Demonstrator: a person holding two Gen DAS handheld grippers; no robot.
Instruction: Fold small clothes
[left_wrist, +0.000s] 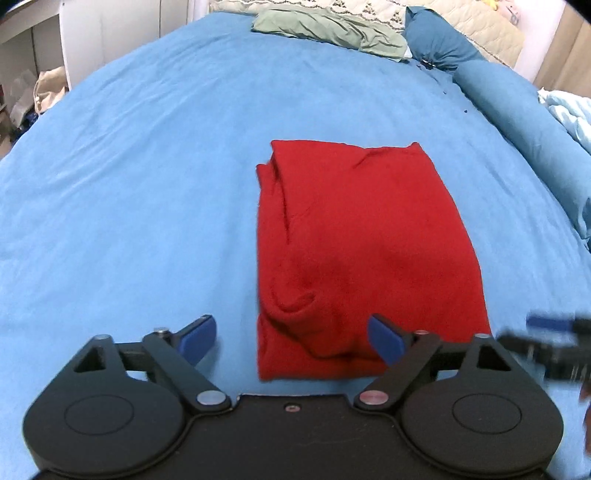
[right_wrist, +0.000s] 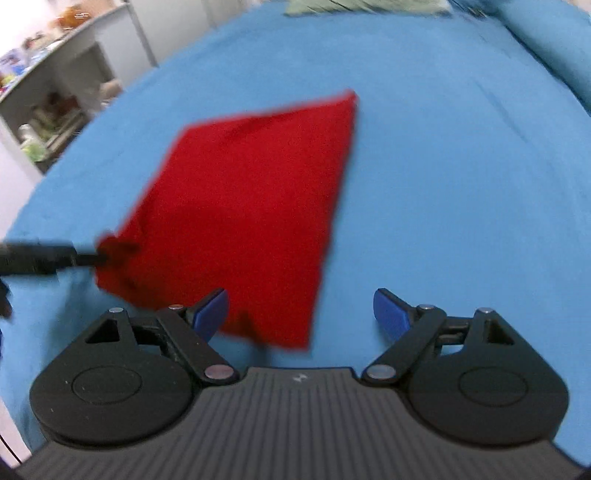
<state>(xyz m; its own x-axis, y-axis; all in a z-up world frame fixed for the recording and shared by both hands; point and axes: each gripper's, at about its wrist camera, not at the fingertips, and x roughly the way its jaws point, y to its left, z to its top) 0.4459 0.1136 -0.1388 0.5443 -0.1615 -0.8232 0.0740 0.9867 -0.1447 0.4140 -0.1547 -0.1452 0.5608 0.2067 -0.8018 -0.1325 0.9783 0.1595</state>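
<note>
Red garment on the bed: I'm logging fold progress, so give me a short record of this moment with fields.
garment: red garment, folded into a rough rectangle, lying flat
surface: blue bed sheet
left gripper: open, over the garment's near left corner
right gripper: open, over the garment's near right corner
background: green cloth at the far end

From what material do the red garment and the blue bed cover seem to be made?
The red garment looks like a soft matte knit, perhaps fleece or cotton jersey: rounded, thick folds and no shine. The blue bed cover looks like a thin woven or brushed cloth, matte, with fine shallow wrinkles. The weave itself is too blurred to confirm.
</note>
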